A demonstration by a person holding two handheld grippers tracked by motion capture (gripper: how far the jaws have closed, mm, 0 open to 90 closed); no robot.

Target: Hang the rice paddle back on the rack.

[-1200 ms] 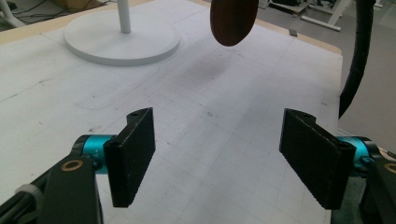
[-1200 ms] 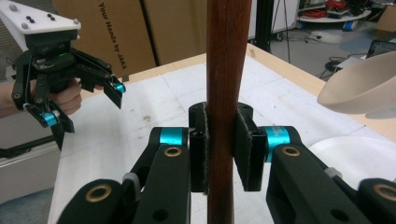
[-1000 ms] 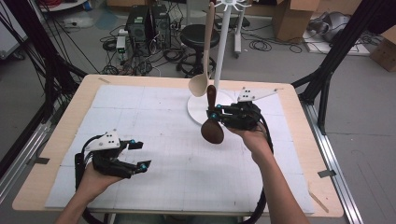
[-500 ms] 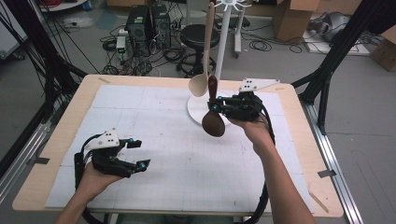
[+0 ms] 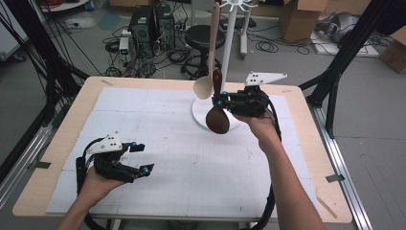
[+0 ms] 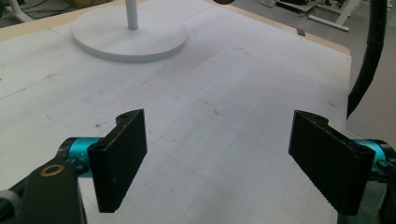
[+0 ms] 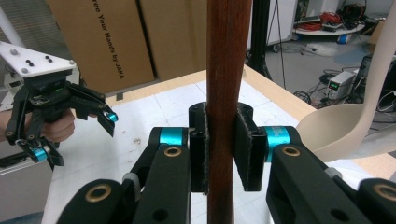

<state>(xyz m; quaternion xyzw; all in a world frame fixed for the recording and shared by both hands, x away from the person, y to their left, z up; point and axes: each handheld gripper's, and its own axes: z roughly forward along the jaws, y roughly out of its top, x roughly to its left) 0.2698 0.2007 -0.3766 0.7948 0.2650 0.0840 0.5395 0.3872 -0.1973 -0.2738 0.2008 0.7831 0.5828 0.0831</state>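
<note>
Right tongs pinch the smooth handle of a dark brown wooden spoon, held upright, bowl down, above the round white stand base beside a hanging pale beige plastic ladle. Left tongs, well apart from the base over the gridded white table, stand spread and empty, having just been opening.

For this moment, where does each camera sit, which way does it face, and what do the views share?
High view: above the person's side, looking forward and down on the table; both forearms, left gripper, right gripper.
Left gripper view: on the left gripper, along its open jaws toward the white stand base.
Right gripper view: on the right gripper, shut on the dark wooden spoon; left gripper farther off.
Shared: the spoon also shows in the high view.
</note>
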